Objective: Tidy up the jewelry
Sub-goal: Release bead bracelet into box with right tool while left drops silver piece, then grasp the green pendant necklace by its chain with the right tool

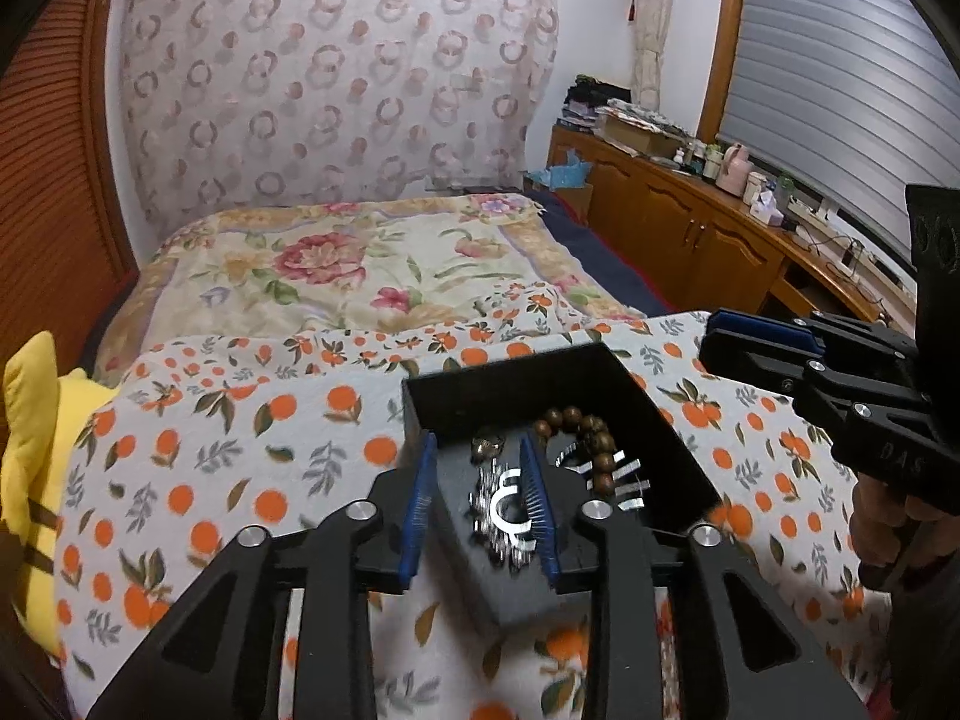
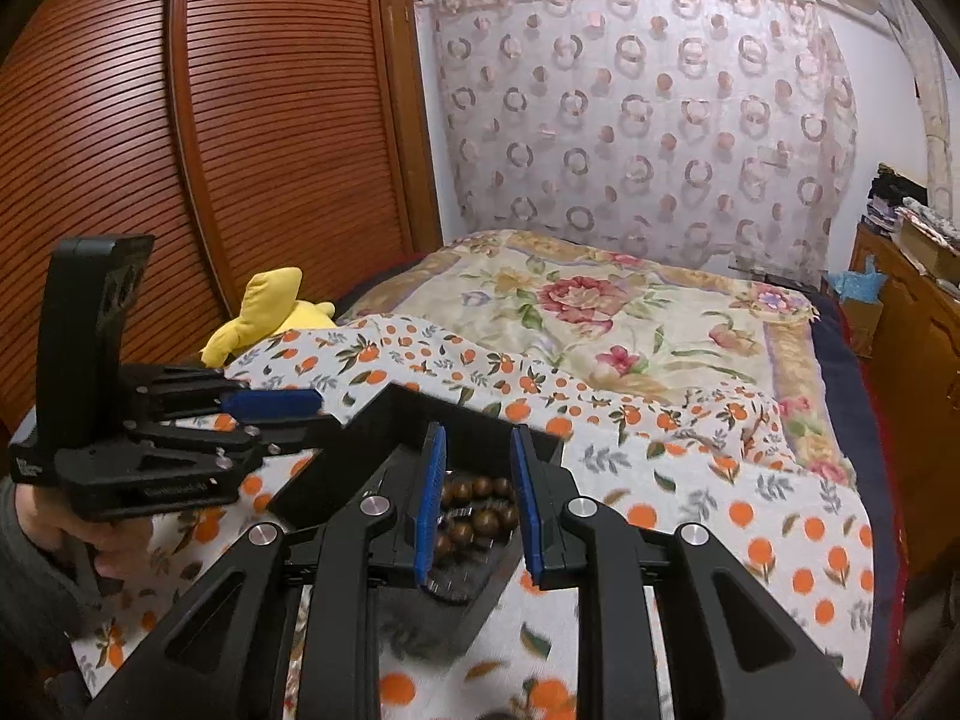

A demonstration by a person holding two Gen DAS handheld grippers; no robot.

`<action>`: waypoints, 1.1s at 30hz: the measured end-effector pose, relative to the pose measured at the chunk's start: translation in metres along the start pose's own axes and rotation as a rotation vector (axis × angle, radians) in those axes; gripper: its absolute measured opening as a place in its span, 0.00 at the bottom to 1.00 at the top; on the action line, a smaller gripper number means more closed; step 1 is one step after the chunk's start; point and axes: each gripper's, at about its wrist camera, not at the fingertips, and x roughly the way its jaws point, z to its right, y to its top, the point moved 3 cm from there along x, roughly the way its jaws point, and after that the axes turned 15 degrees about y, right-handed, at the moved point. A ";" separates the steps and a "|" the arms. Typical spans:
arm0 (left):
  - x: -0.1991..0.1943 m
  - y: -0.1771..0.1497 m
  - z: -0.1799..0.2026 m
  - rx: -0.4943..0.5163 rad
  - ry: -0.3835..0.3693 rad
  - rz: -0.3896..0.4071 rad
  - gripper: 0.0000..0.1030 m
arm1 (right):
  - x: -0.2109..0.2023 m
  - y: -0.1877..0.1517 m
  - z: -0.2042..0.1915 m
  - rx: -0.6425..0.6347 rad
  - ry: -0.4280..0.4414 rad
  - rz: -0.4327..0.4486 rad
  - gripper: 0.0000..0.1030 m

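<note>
A black open-topped box (image 1: 612,384) sits on a quilt printed with oranges (image 1: 240,438), spread over the near end of a bed. Inside it lie a bracelet of brown wooden beads (image 1: 585,426), a silvery ornament with toothed edges (image 1: 510,510), a small dark metallic piece (image 1: 489,447) and some pale comb-like strips (image 1: 624,480); what exactly the silver pieces are is hard to tell through the blur.

The left gripper (image 1: 480,504) points down at a slant over the box's near corner. Its 2 blue-padded fingers (image 1: 417,504) stand apart, one outside the box's left wall and one above the interior, with the silvery ornament seen between them; the pads do not appear to press on it.

The right gripper (image 2: 477,498) also tilts downward over the box from the other side. Its 2 blue pads (image 2: 429,498) are parted, the wooden beads showing in the gap below without being pinched. In the left wrist view this gripper reaches in from the right edge, held by a hand (image 1: 882,534) gripping its handle. In the right wrist view a sleeved hand (image 2: 90,540) holds the left gripper's handle low at the left.

Beyond the box are a floral blanket (image 2: 600,312), a yellow soft toy (image 2: 270,312), a slatted wooden door (image 2: 180,120) and a ring-patterned curtain (image 1: 336,72).
</note>
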 end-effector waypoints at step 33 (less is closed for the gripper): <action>-0.082 -0.136 -0.030 0.001 0.081 -0.050 0.86 | -0.026 -0.103 -0.087 0.046 0.036 -0.089 0.24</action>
